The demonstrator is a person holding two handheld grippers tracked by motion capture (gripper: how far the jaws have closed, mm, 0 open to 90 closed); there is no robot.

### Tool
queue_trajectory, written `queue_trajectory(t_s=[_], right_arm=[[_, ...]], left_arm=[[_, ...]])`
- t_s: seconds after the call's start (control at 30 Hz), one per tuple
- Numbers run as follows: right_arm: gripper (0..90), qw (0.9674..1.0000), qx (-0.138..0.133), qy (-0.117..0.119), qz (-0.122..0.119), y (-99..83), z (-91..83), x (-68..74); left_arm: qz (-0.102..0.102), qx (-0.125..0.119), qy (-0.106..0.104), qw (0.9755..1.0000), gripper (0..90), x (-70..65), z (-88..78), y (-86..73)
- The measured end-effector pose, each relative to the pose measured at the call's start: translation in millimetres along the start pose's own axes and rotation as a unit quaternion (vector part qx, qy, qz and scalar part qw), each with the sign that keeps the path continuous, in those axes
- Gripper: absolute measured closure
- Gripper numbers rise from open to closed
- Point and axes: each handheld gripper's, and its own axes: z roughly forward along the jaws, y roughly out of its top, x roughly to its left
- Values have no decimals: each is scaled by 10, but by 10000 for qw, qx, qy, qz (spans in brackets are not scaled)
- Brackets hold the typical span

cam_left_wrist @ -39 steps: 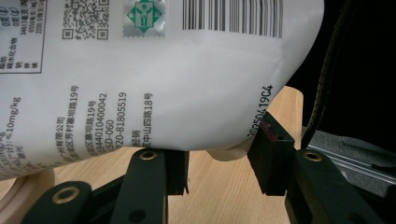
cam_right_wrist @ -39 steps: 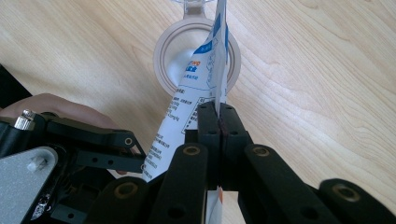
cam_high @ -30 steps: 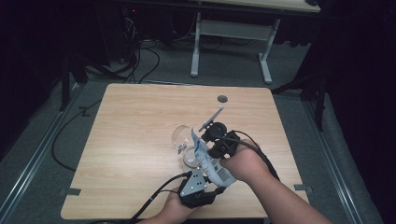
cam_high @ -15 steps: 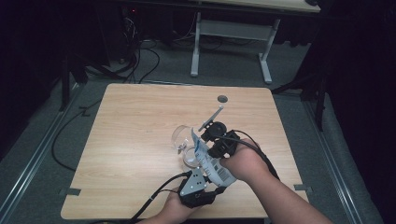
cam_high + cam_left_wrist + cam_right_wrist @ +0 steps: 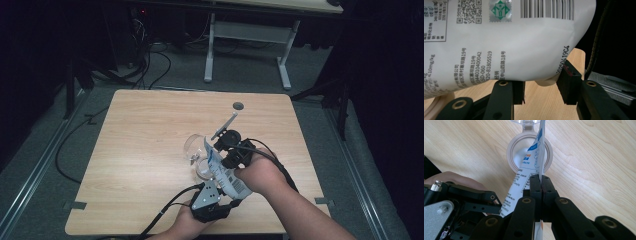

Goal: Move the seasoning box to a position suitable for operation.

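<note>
from the high view we see a wooden table (image 5: 150, 150) with a person's two forearms coming in from the near edge. the right gripper (image 5: 231, 150) and the left gripper (image 5: 212, 200) meet near the middle of the table's near half, and between them a white printed pouch (image 5: 225, 172) stands tilted on edge, its upper end over a clear jar (image 5: 196, 147) that lies just beside them. a small dark disc (image 5: 238, 106) sits well apart toward the far edge. in the left gripper view we look along the left gripper (image 5: 541, 87), whose jaws stand partly apart beneath the pouch (image 5: 519, 42); the right pad touches the pouch's rounded lower corner by the date print, while the left pad sits just under its bottom edge, and we cannot tell whether they truly press on it. in the right gripper view the right gripper (image 5: 541, 186) has its two jaws pressed together on the pouch's thin edge (image 5: 534, 155), pinching it. the pouch hangs over a round pale lid or rim (image 5: 511, 152) lying on the table (image 5: 586, 157), and the left gripper (image 5: 469, 202) shows at the lower left with a hand behind it.
</note>
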Motion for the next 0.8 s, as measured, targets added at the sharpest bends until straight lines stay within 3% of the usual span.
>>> queue_trajectory(t_s=[0.8], right_arm=[[900, 10000, -22, 13, -96, 46, 21, 6]], left_arm=[[-30, -22, 15, 10000, 617, 22, -19, 1]])
